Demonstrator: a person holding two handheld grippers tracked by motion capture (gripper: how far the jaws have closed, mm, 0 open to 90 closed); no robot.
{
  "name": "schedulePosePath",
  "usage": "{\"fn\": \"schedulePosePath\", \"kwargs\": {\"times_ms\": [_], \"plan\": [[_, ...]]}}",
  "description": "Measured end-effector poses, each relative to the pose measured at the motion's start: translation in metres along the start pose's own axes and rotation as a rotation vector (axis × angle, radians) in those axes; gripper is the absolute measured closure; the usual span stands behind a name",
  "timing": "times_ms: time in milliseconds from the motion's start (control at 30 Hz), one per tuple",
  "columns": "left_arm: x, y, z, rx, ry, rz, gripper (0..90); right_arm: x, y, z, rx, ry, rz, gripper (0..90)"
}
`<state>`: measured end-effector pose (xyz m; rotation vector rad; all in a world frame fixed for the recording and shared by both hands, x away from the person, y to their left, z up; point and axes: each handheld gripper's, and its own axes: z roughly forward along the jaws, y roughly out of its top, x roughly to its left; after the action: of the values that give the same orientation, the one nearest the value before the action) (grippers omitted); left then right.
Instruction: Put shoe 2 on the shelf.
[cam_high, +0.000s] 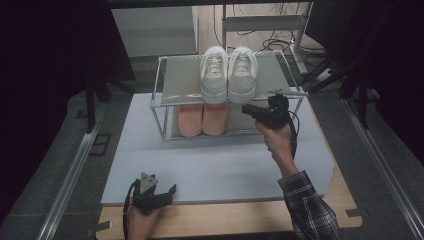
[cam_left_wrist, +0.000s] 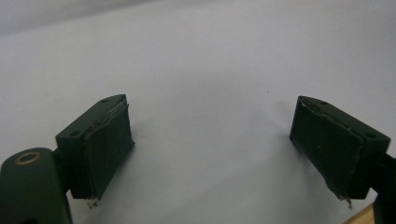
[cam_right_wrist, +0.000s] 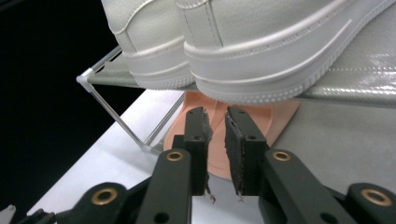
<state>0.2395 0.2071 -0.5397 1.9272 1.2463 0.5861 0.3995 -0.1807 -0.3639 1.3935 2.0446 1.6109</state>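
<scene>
On the rack's (cam_high: 165, 97) upper shelf we see a pair of white sneakers (cam_high: 229, 74), heels toward us, with a pair of pink slippers (cam_high: 203, 119) on the shelf beneath. Just in front of the right sneaker's heel we hold the right gripper (cam_right_wrist: 215, 122), its jaws parted only a crack with nothing between them. Near the table's (cam_high: 235, 222) front edge, our left gripper (cam_left_wrist: 210, 135) rests over the white mat (cam_high: 220, 165), jaws spread wide and empty.
</scene>
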Motion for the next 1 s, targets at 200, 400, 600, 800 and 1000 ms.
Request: {"fn": "schedulePosePath", "kwargs": {"times_ms": [200, 400, 600, 800, 1000], "plan": [[0.0, 0.0, 0.0, 0.0, 0.0, 0.0, 12.6, -0.002, -0.004, -0.007, 0.005, -0.013, -0.029, 67.7], [0.0, 0.0, 0.0, 0.0, 0.0, 0.0, 12.6, -0.004, -0.01, -0.013, 0.009, -0.03, -0.063, 55.9], [0.0, 0.0, 0.0, 0.0, 0.0, 0.0, 12.6, -0.007, -0.016, -0.02, 0.008, -0.042, -0.087, 48.8], [0.0, 0.0, 0.0, 0.0, 0.0, 0.0, 12.6, -0.007, -0.023, -0.025, 0.019, -0.038, -0.114, 42.0], [0.0, 0.0, 0.0, 0.0, 0.0, 0.0, 12.7, -0.007, -0.03, -0.029, 0.032, -0.034, -0.139, 35.7]]}}
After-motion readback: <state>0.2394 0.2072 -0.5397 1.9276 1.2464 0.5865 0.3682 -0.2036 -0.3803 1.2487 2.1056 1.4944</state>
